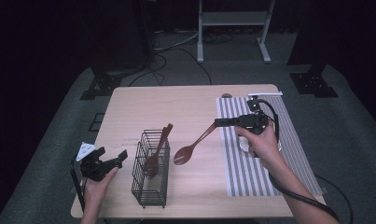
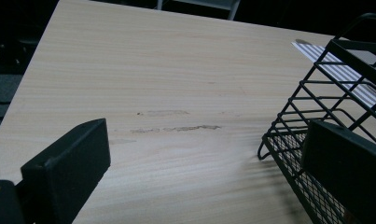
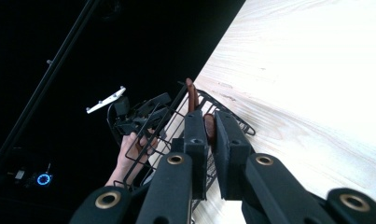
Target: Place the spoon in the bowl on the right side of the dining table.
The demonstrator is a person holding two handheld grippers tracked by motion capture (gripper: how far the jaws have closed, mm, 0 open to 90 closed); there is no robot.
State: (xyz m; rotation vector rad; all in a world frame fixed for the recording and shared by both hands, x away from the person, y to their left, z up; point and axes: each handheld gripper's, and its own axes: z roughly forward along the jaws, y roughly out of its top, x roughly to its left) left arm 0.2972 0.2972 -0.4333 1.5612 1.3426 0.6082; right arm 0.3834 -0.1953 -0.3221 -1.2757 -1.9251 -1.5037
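While one brown spoon sits in wire basket, R gripper jaws clamp 2nd spoon handle, bowl right of basket, not yet in; L gripper jaws wide, empty, near-left of basket on worktop.

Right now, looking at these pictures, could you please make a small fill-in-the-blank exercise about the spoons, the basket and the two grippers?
1. The right gripper is shut on the handle of a brown ____.
2. Another spoon already stands inside the black wire ____.
3. The left gripper holds nothing; its jaws are ____.
4. A ____ mat lies on the right part of the table.

Missing words: spoon; basket; open; striped
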